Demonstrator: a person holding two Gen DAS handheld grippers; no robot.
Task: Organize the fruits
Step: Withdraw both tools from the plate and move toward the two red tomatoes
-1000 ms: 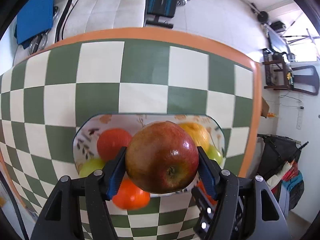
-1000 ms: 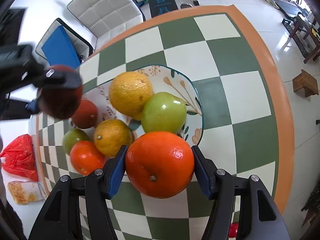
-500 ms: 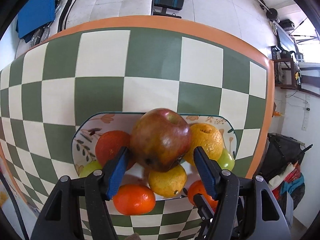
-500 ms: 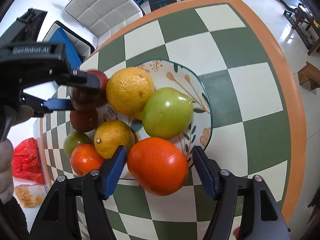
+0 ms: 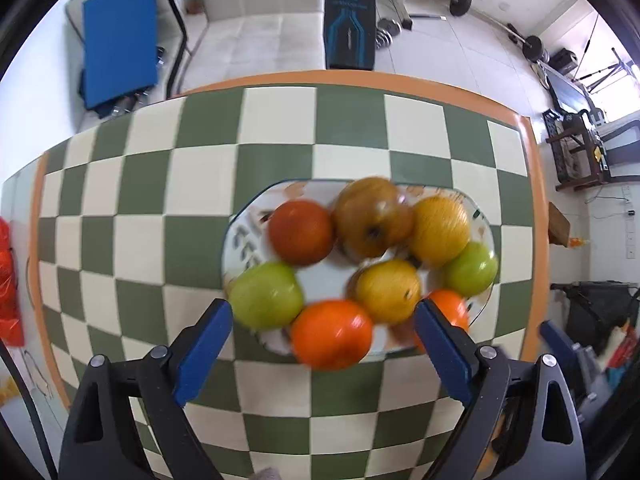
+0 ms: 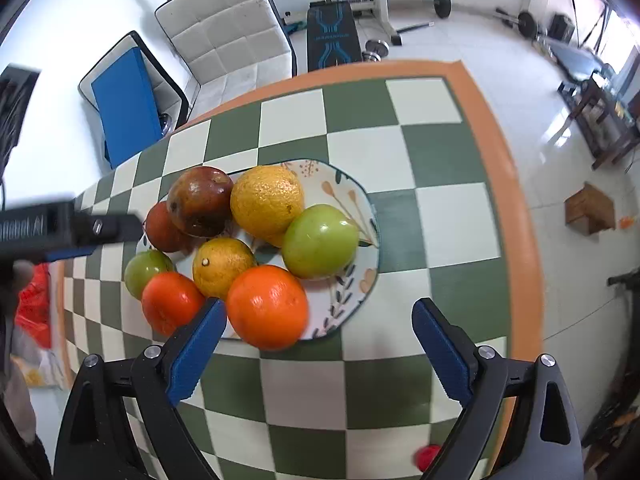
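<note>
- The desk [image 6: 452,152] is covered in green and white squares, with an orange edge.
- A plate [image 6: 360,208] with painted leaves is set on the desk, and eight fruits are piled on it.
- The left tongs [image 5: 322,340] are held wide open above the near side of the plate, and nothing is held in them.
- The right tongs [image 6: 318,344] are also spread wide and empty, just beside the plate.
- A dark red apple [image 6: 199,201] is seen at the back of the plate, touching a big yellow orange [image 6: 267,201].
- A bright orange [image 6: 267,307] is placed at the plate's near rim.
</note>
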